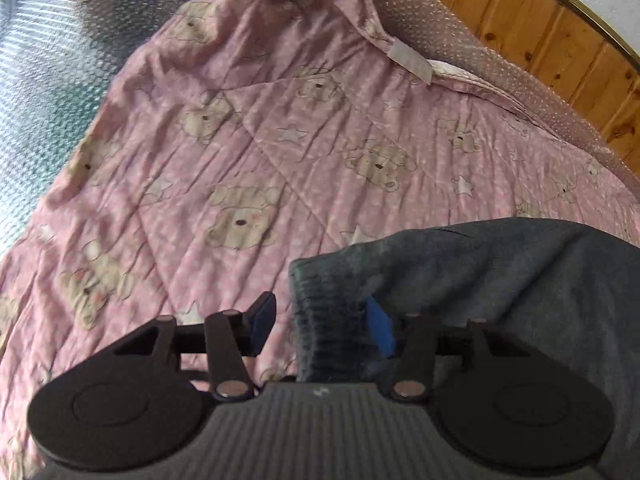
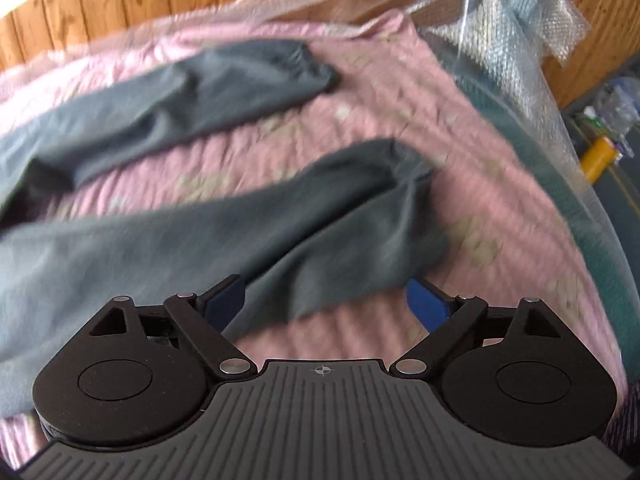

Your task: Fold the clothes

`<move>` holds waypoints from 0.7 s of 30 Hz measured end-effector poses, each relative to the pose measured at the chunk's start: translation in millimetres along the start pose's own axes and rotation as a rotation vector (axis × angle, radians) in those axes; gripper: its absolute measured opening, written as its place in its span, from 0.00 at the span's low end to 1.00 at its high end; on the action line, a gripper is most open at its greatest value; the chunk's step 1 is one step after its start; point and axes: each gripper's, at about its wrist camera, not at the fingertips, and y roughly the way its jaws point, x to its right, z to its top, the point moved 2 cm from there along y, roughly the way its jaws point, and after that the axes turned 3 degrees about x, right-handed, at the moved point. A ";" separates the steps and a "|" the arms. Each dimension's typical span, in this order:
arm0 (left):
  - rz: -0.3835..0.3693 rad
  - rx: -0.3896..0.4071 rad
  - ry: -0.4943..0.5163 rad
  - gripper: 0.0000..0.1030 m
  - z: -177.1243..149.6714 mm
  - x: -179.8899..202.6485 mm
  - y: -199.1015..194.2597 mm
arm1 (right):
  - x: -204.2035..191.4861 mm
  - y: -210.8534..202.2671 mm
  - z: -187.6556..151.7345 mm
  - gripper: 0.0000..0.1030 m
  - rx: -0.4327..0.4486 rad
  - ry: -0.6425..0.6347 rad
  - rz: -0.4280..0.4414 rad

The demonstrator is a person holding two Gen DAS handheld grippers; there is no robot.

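Note:
Grey sweatpants [image 2: 168, 236] lie on a pink quilt [image 1: 256, 128] printed with bears and stars. In the right wrist view both legs stretch away to the upper right, ending in gathered cuffs [image 2: 316, 68]. My right gripper [image 2: 326, 302] stands wide open over the near leg, whose edge lies between the fingers without either pad pressing on it. In the left wrist view the garment's ribbed band [image 1: 332, 320] sits between the fingers of my left gripper [image 1: 320, 320]. It lies against the blue right pad [image 1: 378, 326], while a strip of quilt shows between it and the left pad, so these jaws stand partly open.
Bubble wrap [image 1: 440, 36] runs along the quilt's far edge, below a wood-panelled wall [image 1: 540, 32]. A shiny silver mat [image 1: 48, 72] lies to the left of the quilt. Past the bed's right edge are crumpled plastic wrap [image 2: 516, 8] and a yellow object [image 2: 600, 156] on the floor.

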 end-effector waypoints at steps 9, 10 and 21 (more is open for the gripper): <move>-0.231 -0.055 0.014 0.18 14.8 -9.7 18.1 | -86.5 5.9 -10.4 0.88 -0.046 0.007 0.036; -0.241 -0.076 -0.005 0.29 15.1 -11.1 23.1 | -94.3 7.3 -10.5 0.88 -0.050 0.005 0.038; -0.259 0.177 -0.334 0.07 132.5 -74.0 25.8 | -155.6 8.3 -20.6 0.88 -0.099 0.013 0.021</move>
